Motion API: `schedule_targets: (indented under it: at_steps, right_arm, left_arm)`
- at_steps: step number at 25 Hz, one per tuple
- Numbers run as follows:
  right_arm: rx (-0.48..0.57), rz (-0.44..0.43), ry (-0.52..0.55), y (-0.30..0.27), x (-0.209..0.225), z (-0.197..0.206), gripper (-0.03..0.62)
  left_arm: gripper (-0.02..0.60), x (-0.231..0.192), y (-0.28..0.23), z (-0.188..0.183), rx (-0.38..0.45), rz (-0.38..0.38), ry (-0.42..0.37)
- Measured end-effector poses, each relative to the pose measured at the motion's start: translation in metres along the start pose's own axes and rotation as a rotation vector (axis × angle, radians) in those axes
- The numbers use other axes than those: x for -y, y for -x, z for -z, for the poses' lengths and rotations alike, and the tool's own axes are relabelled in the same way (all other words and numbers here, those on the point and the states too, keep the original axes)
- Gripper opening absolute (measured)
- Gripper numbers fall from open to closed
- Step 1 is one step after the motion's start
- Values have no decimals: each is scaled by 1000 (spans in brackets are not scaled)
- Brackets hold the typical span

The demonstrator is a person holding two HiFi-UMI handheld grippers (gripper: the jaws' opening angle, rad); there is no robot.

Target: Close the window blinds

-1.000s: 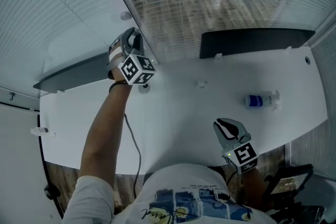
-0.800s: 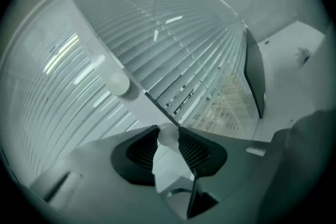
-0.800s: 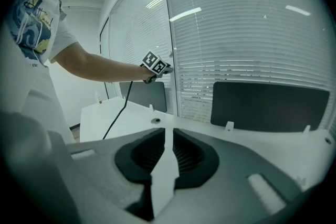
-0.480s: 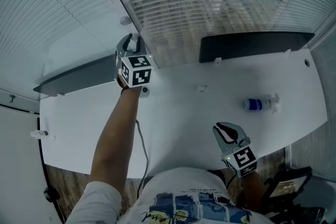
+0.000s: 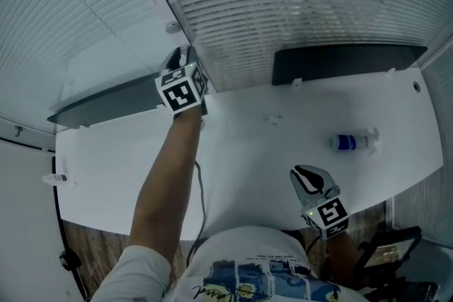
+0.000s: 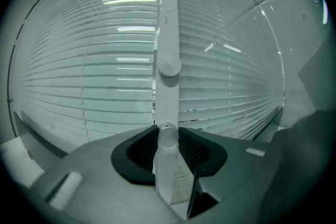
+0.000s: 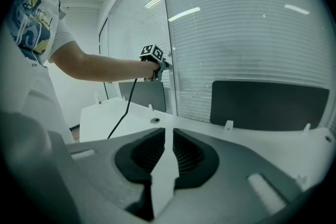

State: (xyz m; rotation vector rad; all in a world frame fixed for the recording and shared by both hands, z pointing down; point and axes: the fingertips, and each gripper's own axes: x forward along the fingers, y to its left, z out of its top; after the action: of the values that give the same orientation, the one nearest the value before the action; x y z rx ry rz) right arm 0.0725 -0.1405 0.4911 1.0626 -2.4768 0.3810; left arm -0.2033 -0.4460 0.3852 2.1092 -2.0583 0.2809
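Observation:
The window blinds [image 5: 283, 3] hang behind the desk, their white slats tilted nearly flat so little shows through. The same blinds [image 6: 79, 86] fill the left gripper view. My left gripper [image 5: 183, 59] is raised at the blinds' left edge, next to the window frame. Its jaws [image 6: 168, 136] are shut on the white tilt wand [image 6: 168, 34], which hangs straight down into them. My right gripper [image 5: 306, 175] rests low over the desk's near edge, shut with nothing in it [image 7: 167, 136]. The right gripper view shows the left gripper [image 7: 156, 63] at the blinds [image 7: 252, 34].
A white desk [image 5: 248, 145] runs under the window, with two dark divider panels [image 5: 347, 60] [image 5: 106, 101] along its far edge. A small bottle with a blue label [image 5: 350, 141] lies on the right. A cable [image 5: 198, 187] trails from the left gripper. A chair [image 5: 389, 251] sits at bottom right.
The left gripper has rolled around the wand and its marker cube has turned. The slats have tilted shut, hiding the wooden floor seen through them before. The right gripper has stayed still.

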Motion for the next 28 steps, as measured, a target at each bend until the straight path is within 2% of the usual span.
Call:
schedule_targets:
  at_steps: [5,9,12,15,20,24,26,28]
  right_arm:
    - [2,0,-2,-1,1,1,36]
    - [1,1,-8,1,1,-2,35]
    - [3,-2,-8,0,0,-2,35]
    - [9,-8,-11,-1,-2,-3,35]
    - [3,-23,-12,-2,-5,1,35]
    - [3,-26,-8,-3,-6,-2,35]
    - [3,-29,-5,-3,-6,-2,35]
    - [2,-30,-4,-3,-7,-2,35]
  left_arm:
    - [129,-2,0,-1,6,-7,-89]
    - [137,-1,2,0,-4,9,-124]
    - [176,1,6,-1,-1,22,-228]
    - [176,6,10,5,-19,29,-431]
    - [176,6,11,7,-23,-26,-867]
    - [176,18,8,7,-3,-27,-1224]
    - [176,23,5,11,-7,-16,-1350]
    - [176,22,2,14,-17,-14,-1406]
